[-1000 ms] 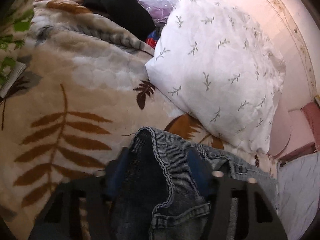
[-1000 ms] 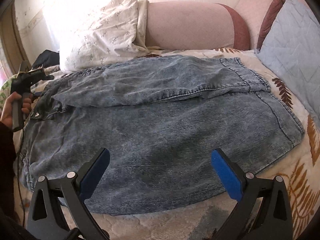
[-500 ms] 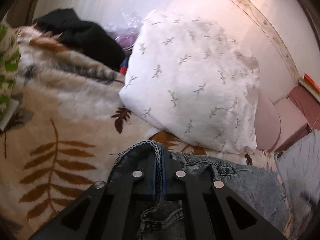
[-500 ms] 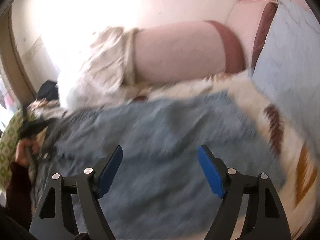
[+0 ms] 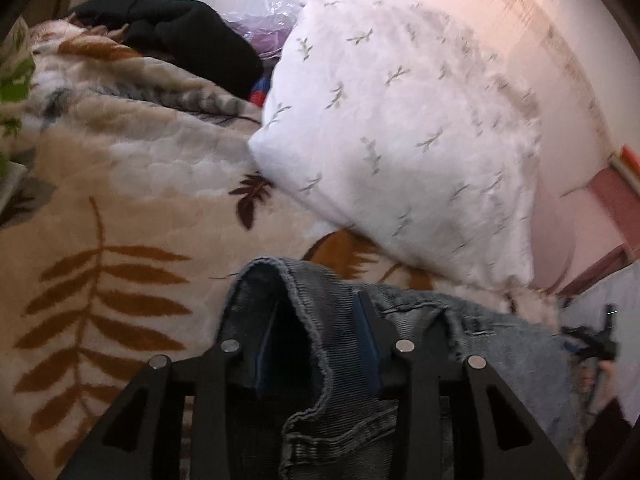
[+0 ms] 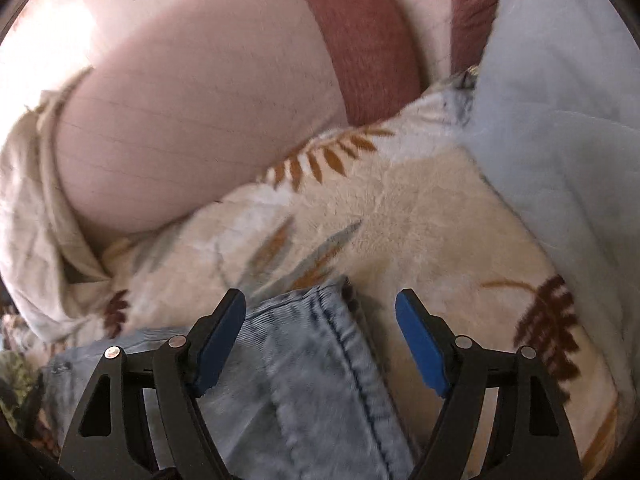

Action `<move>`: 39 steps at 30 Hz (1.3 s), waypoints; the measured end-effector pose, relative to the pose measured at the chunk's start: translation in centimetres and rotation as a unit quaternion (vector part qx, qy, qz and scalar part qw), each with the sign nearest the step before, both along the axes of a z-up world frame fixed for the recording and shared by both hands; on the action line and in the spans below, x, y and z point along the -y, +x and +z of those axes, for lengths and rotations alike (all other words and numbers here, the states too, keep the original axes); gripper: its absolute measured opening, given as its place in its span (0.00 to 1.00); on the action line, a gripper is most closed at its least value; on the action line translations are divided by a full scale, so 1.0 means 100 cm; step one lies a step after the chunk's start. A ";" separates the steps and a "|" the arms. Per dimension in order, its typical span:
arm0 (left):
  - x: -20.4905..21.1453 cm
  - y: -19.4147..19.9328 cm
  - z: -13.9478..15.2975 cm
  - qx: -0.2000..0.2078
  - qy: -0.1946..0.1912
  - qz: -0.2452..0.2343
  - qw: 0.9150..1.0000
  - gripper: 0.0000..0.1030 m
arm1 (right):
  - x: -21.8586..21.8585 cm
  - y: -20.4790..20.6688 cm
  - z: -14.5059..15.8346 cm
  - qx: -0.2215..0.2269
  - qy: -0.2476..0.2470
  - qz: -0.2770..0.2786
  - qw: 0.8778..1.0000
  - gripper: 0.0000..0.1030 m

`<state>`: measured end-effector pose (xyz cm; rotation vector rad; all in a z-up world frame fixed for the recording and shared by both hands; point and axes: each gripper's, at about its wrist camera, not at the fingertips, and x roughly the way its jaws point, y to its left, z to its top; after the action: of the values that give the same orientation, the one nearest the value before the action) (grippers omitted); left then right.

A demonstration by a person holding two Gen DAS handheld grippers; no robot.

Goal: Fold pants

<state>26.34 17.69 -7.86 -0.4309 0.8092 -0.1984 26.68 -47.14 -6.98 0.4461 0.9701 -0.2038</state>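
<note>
The blue denim pants [image 5: 500,344] lie on a leaf-patterned blanket [image 5: 120,184]. A raised fold of their edge sits between the fingers of my left gripper [image 5: 316,308]. Its jaws are opening, and a dark gap shows between the left pad [image 5: 264,344] and the cloth. In the right wrist view my right gripper [image 6: 320,296] stands open just above a stitched corner of the pants [image 6: 304,380], pads clear of the denim. At the right edge of the left wrist view, a hand holds a dark tool [image 5: 592,344] over the pants.
A white sprigged pillow [image 5: 400,120] and black clothes [image 5: 192,36] lie beyond the left gripper. A pink and maroon bolster [image 6: 192,112] and a pale blue quilted cushion [image 6: 560,100] border the blanket [image 6: 420,220] ahead of the right gripper.
The left jaws closed on the denim fold half a second ago and have since parted. The right gripper swept across the pants to their far corner, its jaws somewhat narrower than a second ago.
</note>
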 end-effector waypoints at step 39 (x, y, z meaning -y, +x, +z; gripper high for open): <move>-0.036 -0.129 0.113 0.042 -0.109 -0.036 0.993 0.03 | -0.016 -0.118 0.112 0.096 0.001 -0.003 0.995 0.15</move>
<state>13.48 21.25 3.48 -0.5949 0.7236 -0.3717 14.93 -45.52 4.21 0.4628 0.7816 -0.1625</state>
